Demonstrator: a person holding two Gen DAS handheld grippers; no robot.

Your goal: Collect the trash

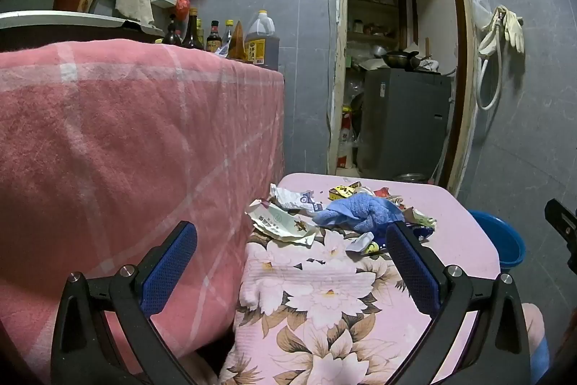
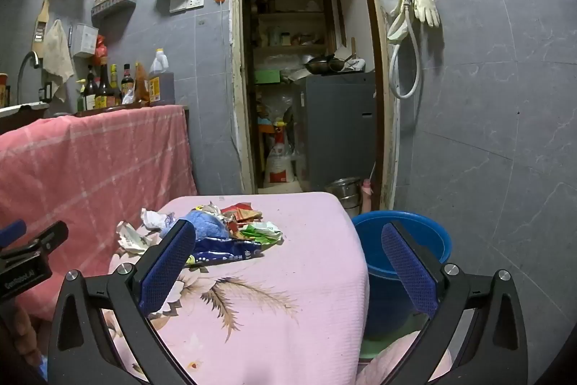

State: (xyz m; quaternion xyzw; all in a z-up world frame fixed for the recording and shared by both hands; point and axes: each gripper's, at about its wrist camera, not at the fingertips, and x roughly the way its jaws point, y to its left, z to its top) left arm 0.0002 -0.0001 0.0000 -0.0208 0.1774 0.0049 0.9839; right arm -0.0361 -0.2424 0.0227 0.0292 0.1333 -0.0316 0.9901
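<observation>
A low table draped in a pink woven cloth printed with pale flowers and brown leaves (image 1: 461,204) fills the lower middle of both views; its weave is fine and ribbed, its far corners rounded; on it, toward the far left of the cloth, lies a loose heap of crumpled trash (image 2: 223,230): a creased white paper wrapper with green print (image 1: 285,222), torn red and yellow foil scraps (image 2: 241,213), a flattened glossy blue packet with white dots (image 2: 223,253), and a soft, nubbly blue towelling cloth (image 1: 360,210) bunched in the middle of the heap; at the left of both frames a fuzzy pink blanket with pale check lines (image 1: 126,139) hangs over a taller counter, just beside the table; a round blue plastic bucket (image 2: 414,240) stands on the floor at the table's right edge, in the lower right of the right wrist view; the left gripper (image 1: 292,262), black-armed with blue dimpled pads, has its fingers spread wide, holding nothing and touching nothing, the near edge of the heap lying between and beyond its tips; the right gripper (image 2: 288,258) is likewise spread wide and empty, its left pad overlapping the heap in the picture, its right pad in front of the bucket.
</observation>
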